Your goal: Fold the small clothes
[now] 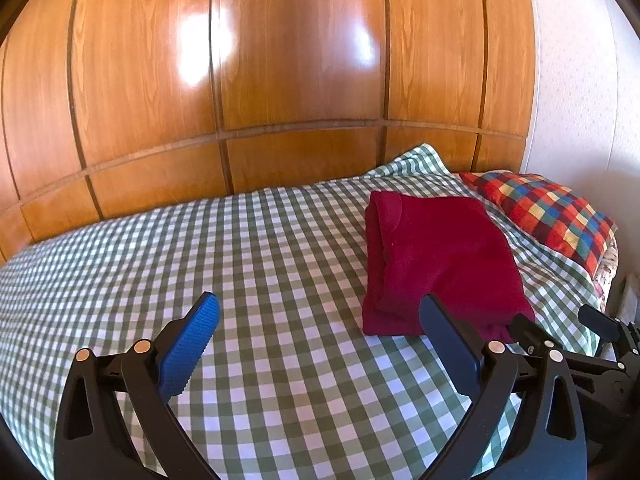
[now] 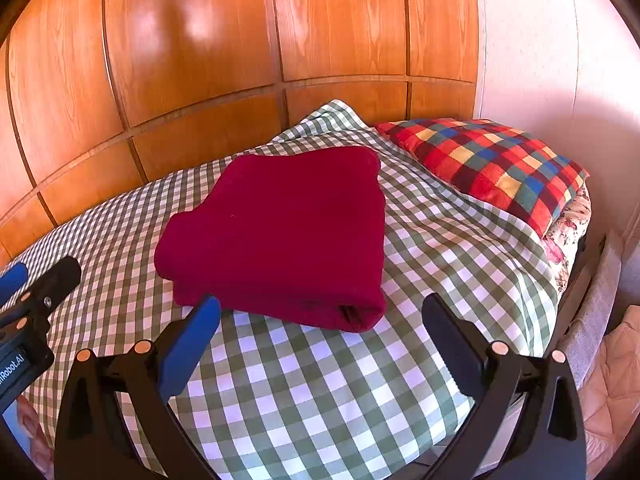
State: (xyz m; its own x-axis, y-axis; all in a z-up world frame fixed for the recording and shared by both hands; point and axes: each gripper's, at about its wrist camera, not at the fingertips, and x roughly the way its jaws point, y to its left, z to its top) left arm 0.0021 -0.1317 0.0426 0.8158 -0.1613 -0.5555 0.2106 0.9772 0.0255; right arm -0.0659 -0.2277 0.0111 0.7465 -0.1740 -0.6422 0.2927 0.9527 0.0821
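One garment shows, and it looks finished: the red cloth [image 2: 276,236] lies folded in a thick, tidy stack on the checked bedsheet [image 2: 320,392]. No other clothes show. At two o'clock from it sits a plaid pillow [image 2: 492,168]; behind, at twelve, wooden panels [image 2: 192,60]. Nothing blocks access. The left gripper [image 1: 320,344] and right gripper [image 2: 320,344] both stand spread apart, empty, near the stack's front edge.
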